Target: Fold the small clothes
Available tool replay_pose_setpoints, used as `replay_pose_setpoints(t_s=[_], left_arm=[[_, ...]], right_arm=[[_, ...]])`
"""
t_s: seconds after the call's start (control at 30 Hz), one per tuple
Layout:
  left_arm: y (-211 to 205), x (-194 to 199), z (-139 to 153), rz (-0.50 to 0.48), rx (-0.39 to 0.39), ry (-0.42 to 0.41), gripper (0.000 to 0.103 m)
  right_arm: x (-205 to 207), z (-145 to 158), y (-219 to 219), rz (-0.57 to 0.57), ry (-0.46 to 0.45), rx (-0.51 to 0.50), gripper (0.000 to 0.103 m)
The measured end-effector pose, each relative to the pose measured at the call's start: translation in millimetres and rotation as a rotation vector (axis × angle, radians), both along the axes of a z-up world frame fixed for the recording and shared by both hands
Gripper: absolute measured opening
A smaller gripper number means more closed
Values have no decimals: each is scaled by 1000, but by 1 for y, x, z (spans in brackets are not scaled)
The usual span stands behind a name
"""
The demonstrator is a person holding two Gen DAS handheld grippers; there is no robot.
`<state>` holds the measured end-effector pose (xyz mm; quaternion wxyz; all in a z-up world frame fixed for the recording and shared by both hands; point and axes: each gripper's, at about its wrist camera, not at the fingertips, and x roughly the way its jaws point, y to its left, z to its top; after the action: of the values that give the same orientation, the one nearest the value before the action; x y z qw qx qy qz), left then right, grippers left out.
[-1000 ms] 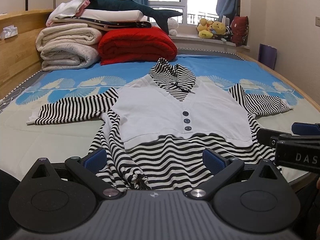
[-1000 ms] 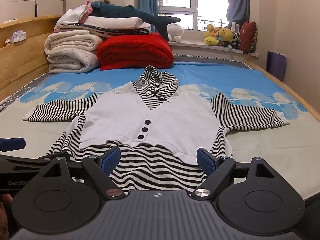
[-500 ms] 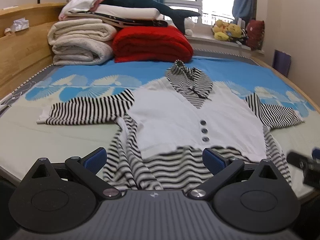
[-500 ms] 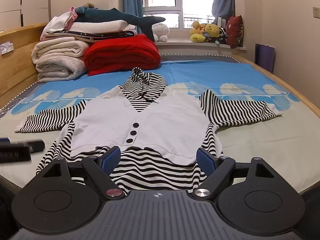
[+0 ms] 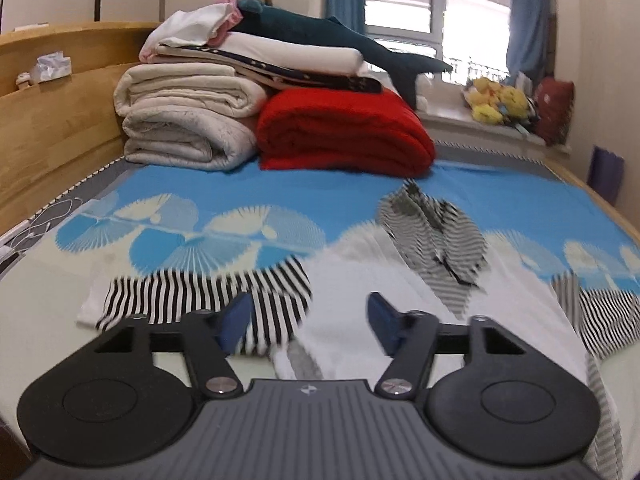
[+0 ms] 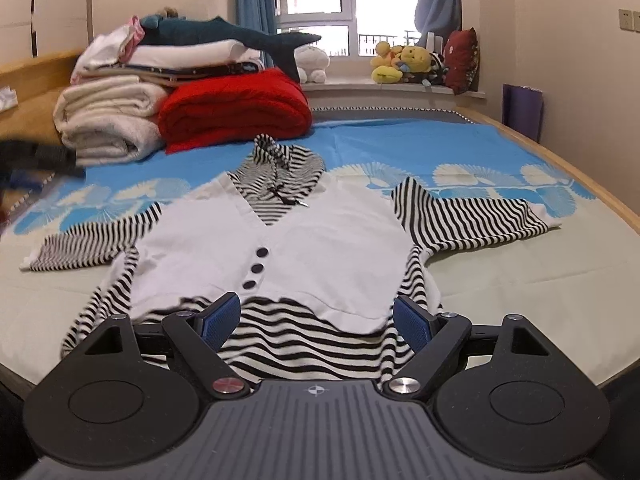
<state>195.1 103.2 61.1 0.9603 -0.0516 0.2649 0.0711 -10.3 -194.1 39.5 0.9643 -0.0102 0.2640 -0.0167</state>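
A small black-and-white striped hooded top with a white vest front (image 6: 320, 240) lies flat, face up, on the bed, sleeves spread. In the left wrist view the top (image 5: 360, 292) is blurred. My left gripper (image 5: 308, 320) is open and empty, over the top's left sleeve (image 5: 200, 296) where it joins the body. My right gripper (image 6: 318, 318) is open and empty, over the striped hem (image 6: 304, 340) at the bed's front edge. The left gripper also shows as a dark blur at the far left of the right wrist view (image 6: 36, 160).
Folded cream quilts (image 5: 188, 128), a red blanket (image 5: 344, 132) and a plush shark (image 5: 332, 40) are stacked at the head of the bed. A wooden headboard (image 5: 52, 120) runs along the left. Plush toys (image 6: 404, 62) sit on the window sill.
My left gripper has moved forward and left, from the hem up to the left sleeve. My right gripper has stayed over the hem, shifting slightly.
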Motion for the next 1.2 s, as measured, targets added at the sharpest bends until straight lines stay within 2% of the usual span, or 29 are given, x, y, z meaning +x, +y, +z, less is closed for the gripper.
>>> replay_pose_setpoints(t_s=[0.13, 0.23, 0.33, 0.37, 0.43, 0.57, 0.7, 0.8, 0.9, 0.93, 1.0, 1.07, 1.13, 1.17, 1.2], left_arm=[[43, 66, -7, 54, -20, 5, 50], [81, 99, -22, 110, -27, 18, 45], [115, 111, -51, 187, -49, 82, 38], [128, 115, -59, 223, -70, 133, 34], [152, 120, -67, 282, -138, 171, 31], [186, 127, -65, 319, -114, 135, 31], [225, 131, -82, 431, -204, 194, 31], [247, 128, -101, 505, -285, 243, 34], [269, 121, -116, 583, -344, 269, 40], [279, 120, -123, 617, -380, 279, 43], [292, 117, -136, 676, -464, 297, 49], [305, 115, -152, 729, -571, 313, 49], [312, 112, -162, 769, -628, 312, 48], [312, 112, -162, 779, -624, 301, 45], [311, 113, -160, 782, -598, 295, 27]], right_arm=[[4, -1, -1, -22, 30, -31, 82], [11, 9, -2, -14, 40, -29, 71], [28, 30, 0, 23, 27, -40, 58], [37, 37, 0, 34, 21, -45, 55], [60, 53, 5, 57, 0, -51, 53], [124, 85, 25, 138, -48, -22, 53], [193, 104, 56, 256, -97, -20, 57], [232, 99, 72, 334, -134, -37, 60], [258, 76, 72, 347, -127, -43, 60], [265, 64, 68, 330, -98, -17, 60], [282, 43, 60, 276, 22, 43, 60], [292, 34, 55, 258, 60, 86, 59], [297, 33, 54, 258, 59, 80, 60], [297, 33, 54, 269, 50, 72, 59], [298, 34, 54, 278, 39, 54, 59]])
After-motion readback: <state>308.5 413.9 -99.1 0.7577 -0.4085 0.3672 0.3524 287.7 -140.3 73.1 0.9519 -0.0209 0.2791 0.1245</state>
